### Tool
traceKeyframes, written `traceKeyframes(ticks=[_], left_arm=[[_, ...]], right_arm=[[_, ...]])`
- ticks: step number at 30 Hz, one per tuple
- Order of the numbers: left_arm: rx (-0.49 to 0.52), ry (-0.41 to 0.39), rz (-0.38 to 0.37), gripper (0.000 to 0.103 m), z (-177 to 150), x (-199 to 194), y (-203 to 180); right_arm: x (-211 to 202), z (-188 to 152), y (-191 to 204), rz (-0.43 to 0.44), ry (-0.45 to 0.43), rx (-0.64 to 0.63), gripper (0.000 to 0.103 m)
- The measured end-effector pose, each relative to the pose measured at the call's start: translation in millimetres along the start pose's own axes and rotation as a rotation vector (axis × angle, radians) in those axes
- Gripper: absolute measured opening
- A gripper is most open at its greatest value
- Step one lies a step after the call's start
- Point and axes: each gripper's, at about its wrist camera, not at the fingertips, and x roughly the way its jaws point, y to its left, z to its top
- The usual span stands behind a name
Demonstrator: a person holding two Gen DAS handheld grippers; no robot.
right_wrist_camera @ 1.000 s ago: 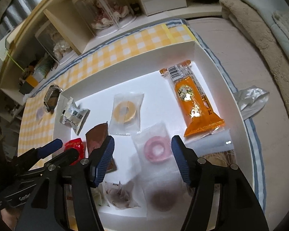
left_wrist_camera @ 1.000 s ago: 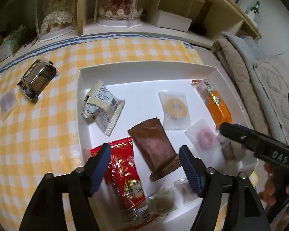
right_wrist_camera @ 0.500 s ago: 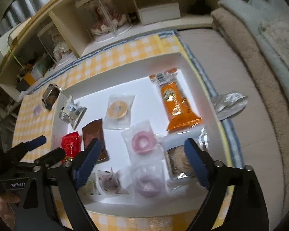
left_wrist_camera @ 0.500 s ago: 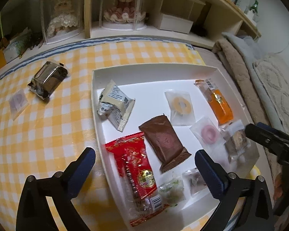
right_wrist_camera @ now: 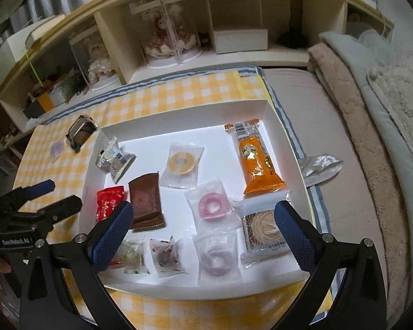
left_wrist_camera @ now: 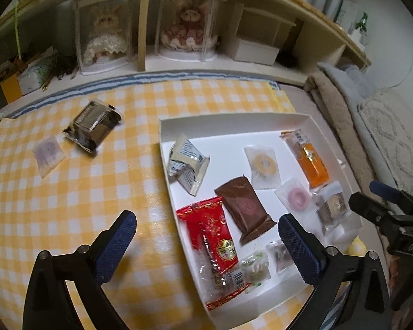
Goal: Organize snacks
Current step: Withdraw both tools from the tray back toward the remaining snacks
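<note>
Both tongs are spread as wide as they go and hold nothing. My left gripper [left_wrist_camera: 206, 236] had its jaws opening a moment ago, and the right gripper [right_wrist_camera: 203, 233] has just been opening too, with no snack pinched between either pair.

Under them sits the white tray [right_wrist_camera: 179, 111] with most of the snacks in it. Beneath the left tongs lie the red packet [left_wrist_camera: 212, 236] and the brown wrapper [left_wrist_camera: 245, 209]. Beneath the right tongs lie the pink ring biscuit [right_wrist_camera: 210, 206] and the purple ring biscuit [right_wrist_camera: 216, 260].

Two snacks are not yet in the tray: the dark foil pack [left_wrist_camera: 92, 125] and a small clear sachet [left_wrist_camera: 48, 151], both on the yellow check cloth [left_wrist_camera: 68, 206], well ahead and to the left of my left tongs.

I judge the foil pack is next. I would come down over it with the pads across its narrow sides and close gently, since the foil looks slippery and crushable.
</note>
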Motion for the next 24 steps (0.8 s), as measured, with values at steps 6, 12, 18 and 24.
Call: traceKeyframes(ticks=[6,12,18,24], left_arm=[[0.006,-0.032,-0.006,0.103,1.4,-31.2,16.8],[-0.009,-0.071,0.009,0.103,2.4,-68.8,40.7],[-0.021,-0.115,0.053,0.103,2.1,-105.4,66.8],[-0.054,-0.153,0.090,0.103,0.2,-138.0,93.9]], right_arm=[[-9.3,1.2,11.4,-0.010,-0.017,-0.020,0.103],[-21.0,8.2,25.7,0.001,-0.067,-0.009,0.103],[-28.3,15.1,47.5,0.025,-0.098,-0.026,0.103],[-35.8,24.9,70.7,0.061,-0.133,-0.037,0.103]])
